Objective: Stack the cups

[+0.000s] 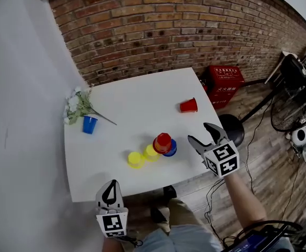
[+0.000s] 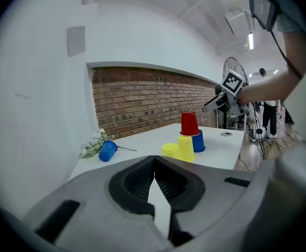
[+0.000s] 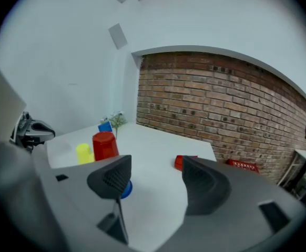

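A red cup stands upside down on a blue cup near the front of the white table. Two upside-down yellow cups stand just left of them. Another red cup lies on its side at the back right, and a second blue cup lies on its side at the left. My right gripper hangs open and empty off the table's right edge, right of the stack. My left gripper is shut on nothing at the front edge, short of the cups.
A sprig of white flowers lies by the lying blue cup at the table's left edge. Beyond the right edge are a black stool, a red crate and a floor fan. A brick wall backs the table.
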The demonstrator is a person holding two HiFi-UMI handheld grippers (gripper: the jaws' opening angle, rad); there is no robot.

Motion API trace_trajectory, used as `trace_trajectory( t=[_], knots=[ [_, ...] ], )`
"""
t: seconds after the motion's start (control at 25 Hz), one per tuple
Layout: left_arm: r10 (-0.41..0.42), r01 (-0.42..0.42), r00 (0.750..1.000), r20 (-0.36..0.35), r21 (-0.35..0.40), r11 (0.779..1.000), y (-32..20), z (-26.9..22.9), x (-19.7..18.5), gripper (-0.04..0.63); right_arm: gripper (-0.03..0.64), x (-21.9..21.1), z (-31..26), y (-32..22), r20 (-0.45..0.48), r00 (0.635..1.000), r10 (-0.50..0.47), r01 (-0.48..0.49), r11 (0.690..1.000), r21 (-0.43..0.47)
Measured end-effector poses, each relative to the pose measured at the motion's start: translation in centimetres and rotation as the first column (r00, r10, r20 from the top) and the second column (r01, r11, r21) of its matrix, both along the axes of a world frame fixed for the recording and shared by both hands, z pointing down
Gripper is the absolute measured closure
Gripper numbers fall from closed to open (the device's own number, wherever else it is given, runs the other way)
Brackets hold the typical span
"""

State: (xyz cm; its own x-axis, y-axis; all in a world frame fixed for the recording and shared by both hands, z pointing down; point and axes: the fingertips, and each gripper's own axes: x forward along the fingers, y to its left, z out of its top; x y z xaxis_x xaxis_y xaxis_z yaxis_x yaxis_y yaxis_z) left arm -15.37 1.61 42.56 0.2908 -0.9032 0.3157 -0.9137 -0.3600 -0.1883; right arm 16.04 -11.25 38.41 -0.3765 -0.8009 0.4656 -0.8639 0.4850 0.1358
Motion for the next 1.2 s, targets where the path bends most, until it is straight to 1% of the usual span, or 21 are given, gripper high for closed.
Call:
trace_trajectory(
  t=[0.12,0.28,0.44,0.64,0.76,0.84,0.96,1.2],
  knots=[
    [-0.010,0.010,1.000,0.009,-0.010,1.000,-1.2,-0.1,0.7,0.586,0.326,3.0,0.4,-2.1,-0.026,0.999,0.041,-0.041,0.999,0.010],
    [-0.044,0.044,0.999,0.024,-0.039,0.998,-3.4,1.1,1.3,0.586,0.367,5.8,2.2,-6.2,-0.068,0.996,0.063,-0.062,0.998,0.018],
    [-0.084,0.087,0.996,0.039,-0.077,0.993,-5.3,2.8,1.6,0.586,0.424,6.6,4.7,-10.5,-0.088,0.995,0.046,-0.046,0.999,-0.001],
    [-0.135,0.143,0.988,0.070,-0.123,0.982,-6.7,4.8,1.0,0.586,0.490,7.5,8.0,-14.3,-0.096,0.995,0.040,-0.043,0.999,-0.031],
    [-0.152,0.161,0.986,0.071,-0.142,0.977,-7.3,5.4,0.9,0.586,0.498,7.9,9.2,-15.4,-0.093,0.995,0.044,-0.049,0.998,-0.049],
    [-0.153,0.163,0.985,0.075,-0.147,0.976,-7.6,5.7,1.1,0.586,0.530,8.0,9.5,-15.8,-0.085,0.995,0.050,-0.055,0.997,-0.051],
    [-0.147,0.158,0.986,0.078,-0.155,0.975,-7.9,6.0,1.3,0.586,0.596,8.2,9.8,-16.1,-0.057,0.996,0.063,-0.067,0.995,-0.068],
    [-0.125,0.134,0.990,0.061,-0.162,0.978,-8.2,6.1,2.1,0.586,0.598,8.1,9.3,-15.1,-0.003,0.997,0.074,-0.074,0.993,-0.096]
  ],
)
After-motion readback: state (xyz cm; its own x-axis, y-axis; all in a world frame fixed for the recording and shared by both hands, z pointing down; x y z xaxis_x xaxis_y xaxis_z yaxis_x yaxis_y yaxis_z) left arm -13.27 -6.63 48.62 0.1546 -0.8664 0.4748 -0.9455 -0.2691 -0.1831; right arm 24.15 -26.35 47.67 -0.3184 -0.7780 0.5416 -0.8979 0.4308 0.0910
